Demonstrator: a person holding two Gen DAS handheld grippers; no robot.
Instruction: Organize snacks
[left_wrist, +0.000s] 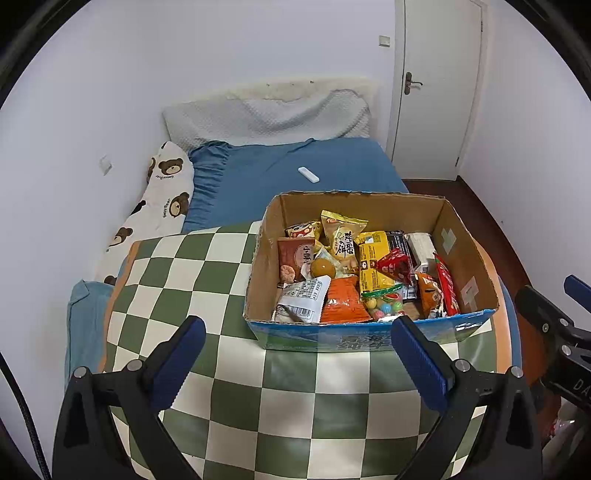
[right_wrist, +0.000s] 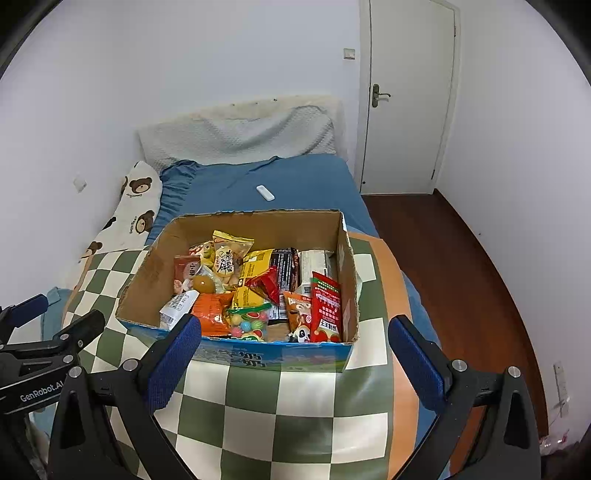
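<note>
A cardboard box (left_wrist: 465, 254) sits on a green and white checked mat (left_wrist: 207, 280) that lies on a bed with a blue sheet (left_wrist: 332, 162). The box is the main thing here, and it is full of snacks.

Inside the box, at the front, lies an orange packet (left_wrist: 343, 301). Just beside it is a clear bag of round colored candies (left_wrist: 384, 304). A white packet with small print (left_wrist: 303, 297) lies at the front left corner of the box. A tall red packet (right_wrist: 325, 306) leans against the right wall of the box. A yellow packet with big letters (left_wrist: 343, 236) stands near the back of the box.

Behind the box, a small white remote (left_wrist: 308, 174) lies on the sheet. A pillow with bears (left_wrist: 162, 199) is to the left of the box, by the wall.

The left gripper (left_wrist: 295, 363) is in front of the box, over the mat. Its blue fingers (left_wrist: 177, 363) are spread wide and hold nothing. The right gripper (right_wrist: 293, 363) is also in front of the box, close to its front wall. It too is wide apart and has nothing in it.
</note>
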